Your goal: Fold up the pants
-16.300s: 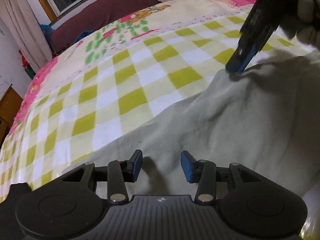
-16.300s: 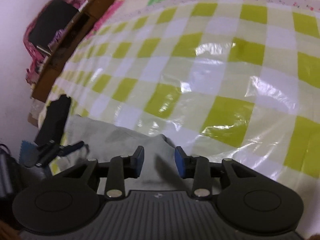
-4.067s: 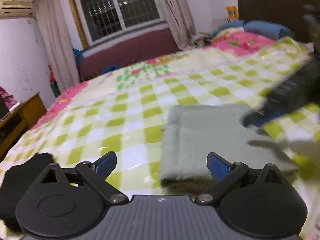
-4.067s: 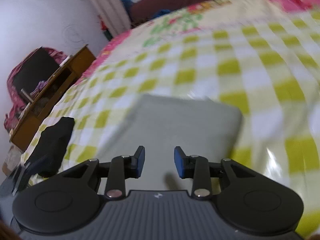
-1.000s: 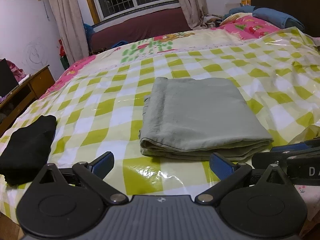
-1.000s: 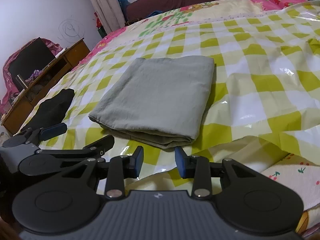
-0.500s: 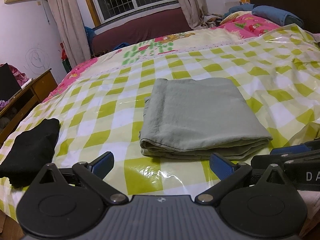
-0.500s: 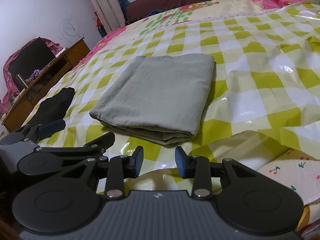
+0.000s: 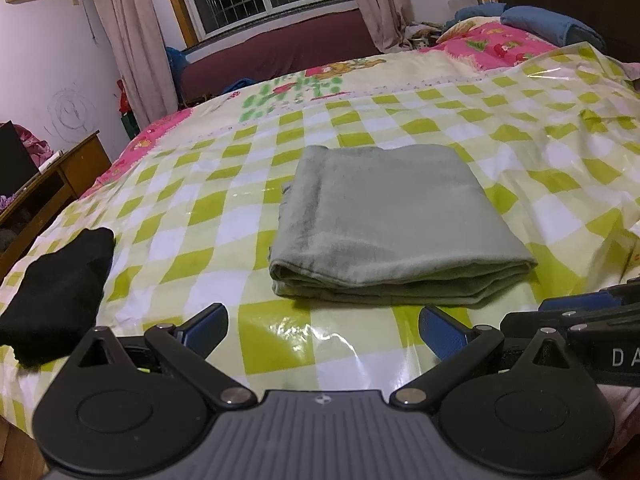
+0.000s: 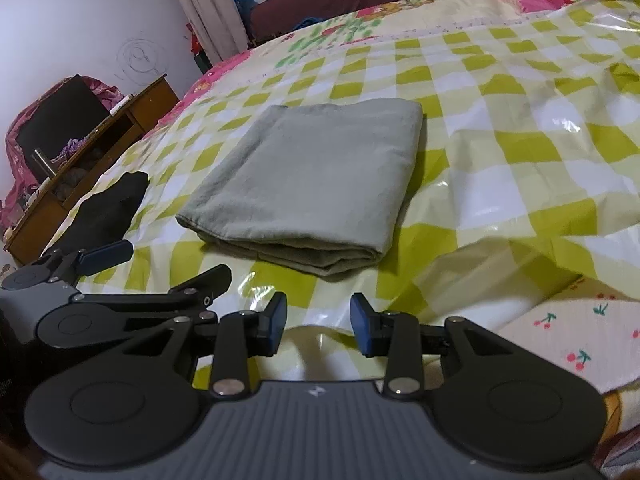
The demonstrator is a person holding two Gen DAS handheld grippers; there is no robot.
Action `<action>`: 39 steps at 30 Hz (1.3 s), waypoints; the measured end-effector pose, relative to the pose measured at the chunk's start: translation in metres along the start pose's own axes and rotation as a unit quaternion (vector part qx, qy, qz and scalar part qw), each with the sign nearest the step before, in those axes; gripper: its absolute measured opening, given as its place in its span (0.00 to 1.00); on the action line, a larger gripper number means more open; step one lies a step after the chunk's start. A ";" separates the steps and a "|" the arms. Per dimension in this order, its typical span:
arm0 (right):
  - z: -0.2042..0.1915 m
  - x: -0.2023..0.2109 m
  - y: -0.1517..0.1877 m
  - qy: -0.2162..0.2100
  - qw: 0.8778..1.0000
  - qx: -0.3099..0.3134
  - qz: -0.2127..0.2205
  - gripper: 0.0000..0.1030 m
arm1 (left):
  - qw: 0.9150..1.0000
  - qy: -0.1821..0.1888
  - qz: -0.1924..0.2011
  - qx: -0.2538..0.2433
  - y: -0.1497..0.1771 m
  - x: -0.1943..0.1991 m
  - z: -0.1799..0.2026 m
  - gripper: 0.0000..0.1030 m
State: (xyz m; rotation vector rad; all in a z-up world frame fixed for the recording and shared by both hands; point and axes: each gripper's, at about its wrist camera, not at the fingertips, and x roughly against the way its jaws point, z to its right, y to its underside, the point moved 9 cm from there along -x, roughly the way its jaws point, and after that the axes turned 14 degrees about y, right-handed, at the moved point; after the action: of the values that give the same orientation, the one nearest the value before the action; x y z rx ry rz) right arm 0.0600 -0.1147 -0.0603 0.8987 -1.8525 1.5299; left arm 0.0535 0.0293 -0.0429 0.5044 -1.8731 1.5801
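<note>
Left wrist: folded pants (image 9: pixel 392 216) amid bare checkered sheet (image 9: pixel 224 216), edges free.

Grey-green pants (image 9: pixel 384 216); yellow-green and white checked bed cover (image 9: pixel 208 208); black cloth (image 9: pixel 56 280); blue tool pads (image 10: pixel 276 320).

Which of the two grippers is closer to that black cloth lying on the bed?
The left gripper. The black cloth lies just beyond its left finger. The right gripper sits farther along the bed edge, past the left one, nearer the folded green pants.
</note>
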 end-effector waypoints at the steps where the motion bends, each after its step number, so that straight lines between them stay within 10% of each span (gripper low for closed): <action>1: 0.000 -0.001 0.001 0.001 1.000 0.001 -0.001 0.36 | 1.000 0.001 -0.002 0.001 0.002 -0.001 0.000 1.00; 39: -0.002 -0.004 0.010 0.007 1.000 0.018 0.004 0.36 | 1.000 0.002 -0.010 0.008 0.015 -0.009 0.000 1.00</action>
State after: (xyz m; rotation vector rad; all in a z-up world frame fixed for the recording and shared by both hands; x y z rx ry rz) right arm 0.0551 -0.1110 -0.0690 0.8957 -1.8261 1.5739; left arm 0.0506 0.0316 -0.0598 0.5250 -1.8483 1.5824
